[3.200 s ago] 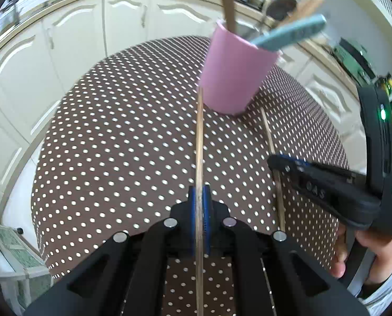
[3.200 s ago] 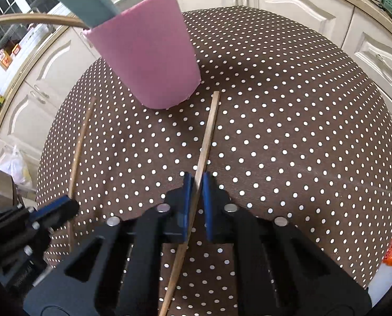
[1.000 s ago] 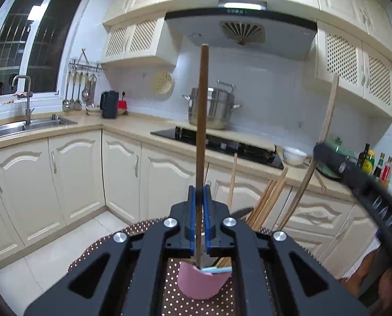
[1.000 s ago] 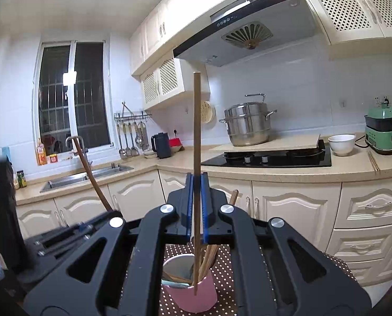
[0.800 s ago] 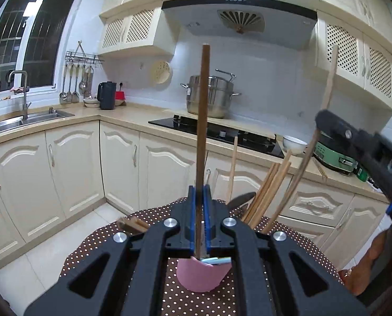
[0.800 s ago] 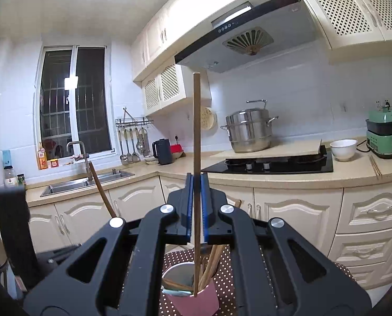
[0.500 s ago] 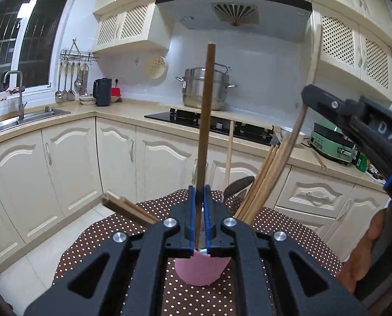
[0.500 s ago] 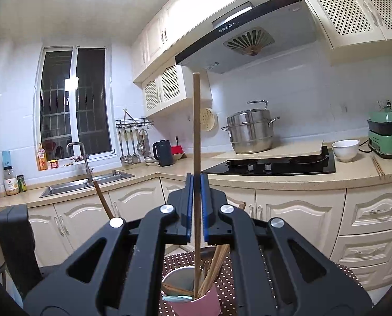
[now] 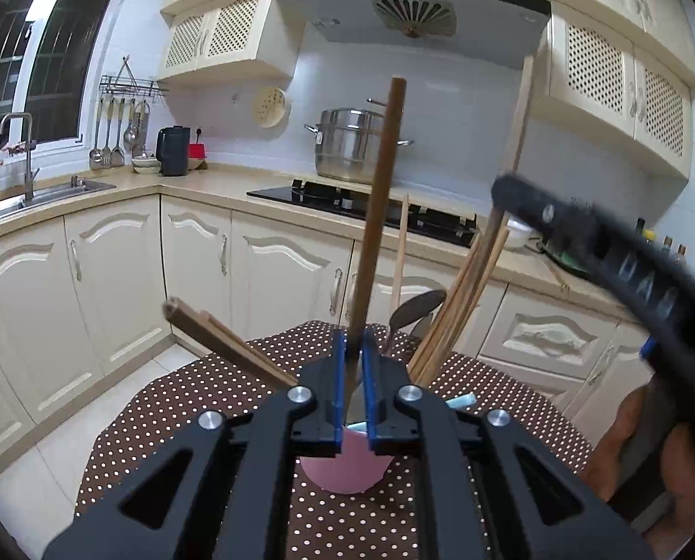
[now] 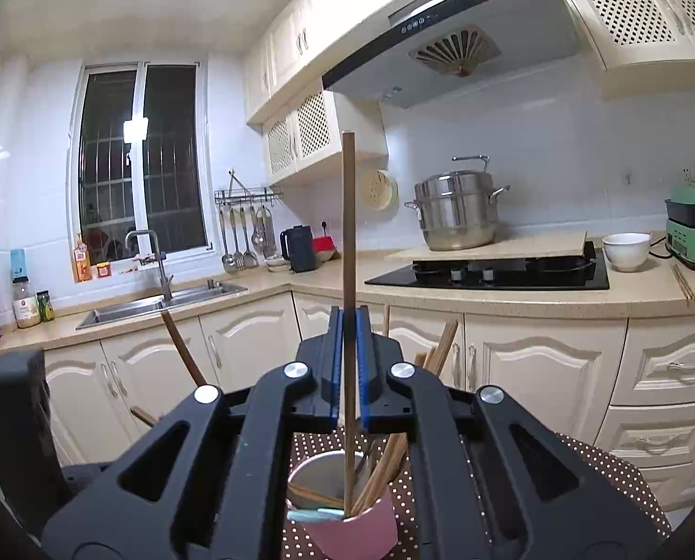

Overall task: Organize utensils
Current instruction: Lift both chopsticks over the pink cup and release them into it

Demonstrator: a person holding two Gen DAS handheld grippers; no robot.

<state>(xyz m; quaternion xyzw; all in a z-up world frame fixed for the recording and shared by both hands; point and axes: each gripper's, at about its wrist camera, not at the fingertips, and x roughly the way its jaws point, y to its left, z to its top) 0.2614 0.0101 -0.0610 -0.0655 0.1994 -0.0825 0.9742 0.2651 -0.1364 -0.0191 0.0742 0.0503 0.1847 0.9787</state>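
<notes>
1. Locate cup (image 10: 352, 532) on dotted table (image 9: 184, 396), directly below both grippers. Treat as the collection point for loose utensils.
2. Note contents already in cup: chopstick bundle (image 9: 459, 308), spoon (image 9: 417, 308), teal handle (image 10: 314, 513). All lean outward against the rim and leave the middle of the mouth free.
3. Observe right stick (image 10: 347, 233) held upright, with its lower tip inside the cup mouth. Judge the vertical hold as chosen to thread the tip down between the leaning contents.
4. Observe left stick (image 9: 375, 233) pointing down toward cup, with its top leaning right. Cannot confirm its tip inside: the lower end is hidden behind the jaws.
5. Read left gripper (image 9: 353, 373) as clenched narrowly on left stick, with one blue pad on each side. Judge the grip as light, given the lean and a thin gap beside one pad.
6. Read right gripper (image 10: 347, 364) as clenched on right stick, mid-shaft, with the pads pressed to both sides.
7. Judge both sticks as poised for release into cup. Expect each to tip against the rim once freed.
</notes>
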